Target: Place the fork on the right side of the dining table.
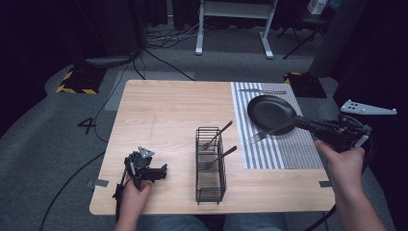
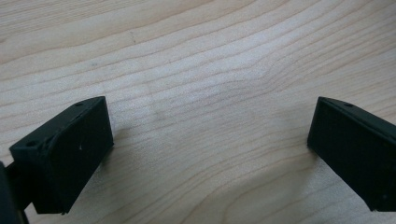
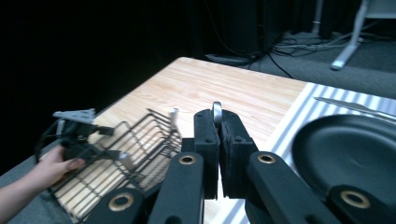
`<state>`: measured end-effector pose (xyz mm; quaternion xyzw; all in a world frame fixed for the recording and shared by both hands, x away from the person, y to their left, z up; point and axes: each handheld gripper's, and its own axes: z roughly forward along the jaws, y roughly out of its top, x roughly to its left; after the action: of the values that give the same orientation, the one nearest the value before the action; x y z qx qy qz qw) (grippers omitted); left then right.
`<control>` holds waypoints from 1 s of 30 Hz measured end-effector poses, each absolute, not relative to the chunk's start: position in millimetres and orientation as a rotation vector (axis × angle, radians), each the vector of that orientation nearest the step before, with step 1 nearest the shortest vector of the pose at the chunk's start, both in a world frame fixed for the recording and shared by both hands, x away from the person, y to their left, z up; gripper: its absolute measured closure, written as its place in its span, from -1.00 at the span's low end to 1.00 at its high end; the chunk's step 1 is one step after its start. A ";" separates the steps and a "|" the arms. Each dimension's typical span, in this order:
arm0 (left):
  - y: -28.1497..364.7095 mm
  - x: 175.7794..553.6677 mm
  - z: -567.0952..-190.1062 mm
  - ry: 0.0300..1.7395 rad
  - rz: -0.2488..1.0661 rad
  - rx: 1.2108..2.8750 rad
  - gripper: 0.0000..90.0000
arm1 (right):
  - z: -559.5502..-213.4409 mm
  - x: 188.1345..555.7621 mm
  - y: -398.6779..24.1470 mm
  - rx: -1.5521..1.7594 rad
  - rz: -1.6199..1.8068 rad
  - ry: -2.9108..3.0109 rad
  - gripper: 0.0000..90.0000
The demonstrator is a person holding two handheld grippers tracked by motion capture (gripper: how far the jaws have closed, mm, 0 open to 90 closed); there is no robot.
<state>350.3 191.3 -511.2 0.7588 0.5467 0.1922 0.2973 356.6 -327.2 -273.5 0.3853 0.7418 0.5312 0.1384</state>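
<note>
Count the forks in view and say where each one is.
3. Two stand in the wire basket: the rear fork and the front fork. The third fork is clamped in the right gripper over the striped mat.

Grey carpet (image 1: 48, 130), floor cables (image 1: 163, 38), white stand (image 1: 231, 14)

A light wooden table (image 1: 163, 115) carries a wire basket (image 1: 210, 179) and a striped mat (image 1: 288, 149), seemingly cloth.
</note>
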 end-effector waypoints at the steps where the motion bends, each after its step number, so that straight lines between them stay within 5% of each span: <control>1: 191.2 350.3 -511.2 1.454 0.511 2.016 -1.00 | -279.6 363.3 -329.6 1.149 1.514 2.140 0.93; 30: 191.2 350.3 -511.2 1.454 0.511 2.016 -0.99 | -354.5 422.9 -342.2 1.424 1.348 2.110 0.93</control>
<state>350.3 191.2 -511.2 0.7584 0.5471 0.1923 0.2975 422.9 -342.2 -354.5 0.4900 0.7264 0.4639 0.1302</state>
